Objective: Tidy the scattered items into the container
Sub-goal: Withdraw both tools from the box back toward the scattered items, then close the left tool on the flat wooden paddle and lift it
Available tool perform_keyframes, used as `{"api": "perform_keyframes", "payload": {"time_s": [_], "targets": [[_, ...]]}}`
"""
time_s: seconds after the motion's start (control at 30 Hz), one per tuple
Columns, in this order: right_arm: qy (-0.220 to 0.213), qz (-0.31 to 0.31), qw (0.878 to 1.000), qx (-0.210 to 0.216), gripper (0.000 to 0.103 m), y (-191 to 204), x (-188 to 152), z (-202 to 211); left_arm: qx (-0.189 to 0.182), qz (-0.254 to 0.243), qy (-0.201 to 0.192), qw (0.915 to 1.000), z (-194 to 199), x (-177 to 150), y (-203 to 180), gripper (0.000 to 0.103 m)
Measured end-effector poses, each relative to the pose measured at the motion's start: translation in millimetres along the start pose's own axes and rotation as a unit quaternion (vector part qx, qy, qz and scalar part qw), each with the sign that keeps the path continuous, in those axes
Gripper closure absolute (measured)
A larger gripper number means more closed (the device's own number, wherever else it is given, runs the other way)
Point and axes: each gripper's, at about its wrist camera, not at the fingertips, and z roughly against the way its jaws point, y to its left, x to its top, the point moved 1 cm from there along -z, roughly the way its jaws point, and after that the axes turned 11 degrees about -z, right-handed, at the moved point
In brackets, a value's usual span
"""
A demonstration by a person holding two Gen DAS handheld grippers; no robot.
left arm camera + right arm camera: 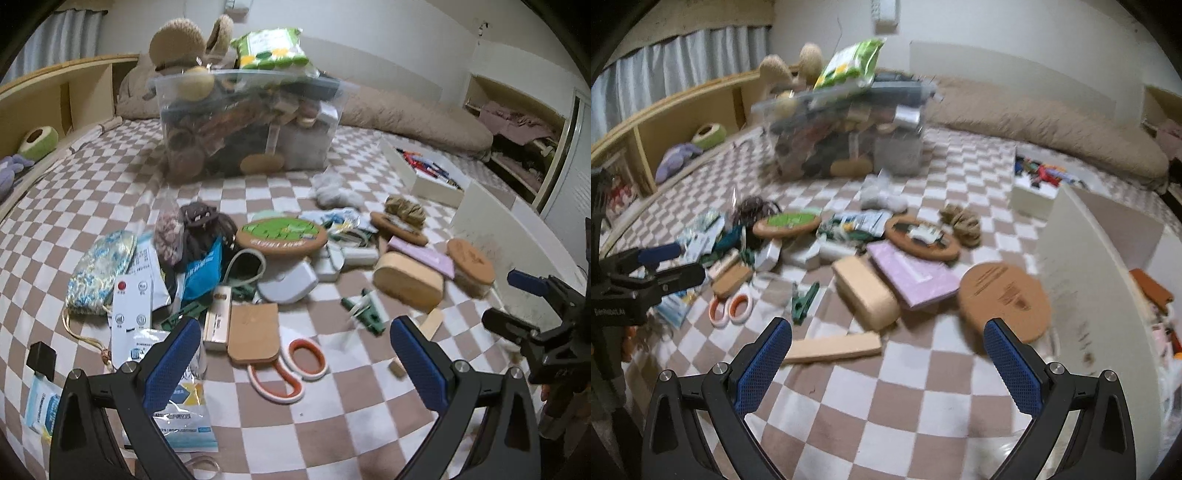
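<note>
Clear container (251, 122) stands far back on bed (332, 398), already heaped past rim; green snack bag (271, 48) perched on top

Scattered items strewn mid-bed between container and both claws, well apart from container

Left claw (295, 354): fingers spread wide, nothing held; scissors (291, 365) and tan card (253, 332) lie between its tips, just ahead

Right claw (886, 358): also spread, empty; wooden strip (833, 349) just beyond left fingertip, cork disc (1004, 299) near right one

Advice: grab one flat item at time, pinch across narrow edge; pile likely to spill, so set down gently

Home bedroom — checkered bedsheet (332, 391), long beige pillow (1052, 129), wooden headboard shelf (55, 96), curtain (676, 66)
</note>
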Motion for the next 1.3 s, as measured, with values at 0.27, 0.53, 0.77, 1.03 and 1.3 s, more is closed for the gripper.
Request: {"api": "perform_keyframes", "payload": {"time_s": [0.27,0.53,0.77,1.03,1.3], "targets": [[0.068,0.015,0.997,0.021,0.0,4,-29,-29,-0.001,0.005,0.046,0.9989,-20,-21,12,0.0],[0.108,0.029,0.993,0.028,0.0,15,-46,-42,-0.033,0.025,0.064,0.9971,-35,-22,13,0.0],[0.115,0.049,0.992,0.018,0.0,18,-52,-48,-0.06,0.057,0.08,0.9933,-48,-27,17,0.0],[0.119,0.047,0.992,0.02,0.0,18,-54,-50,-0.051,0.064,0.062,0.9947,-52,-22,20,0.002],[0.122,0.044,0.991,0.013,0.0,19,-54,-51,-0.025,0.071,0.062,0.9953,-54,-23,26,0.036]]}}
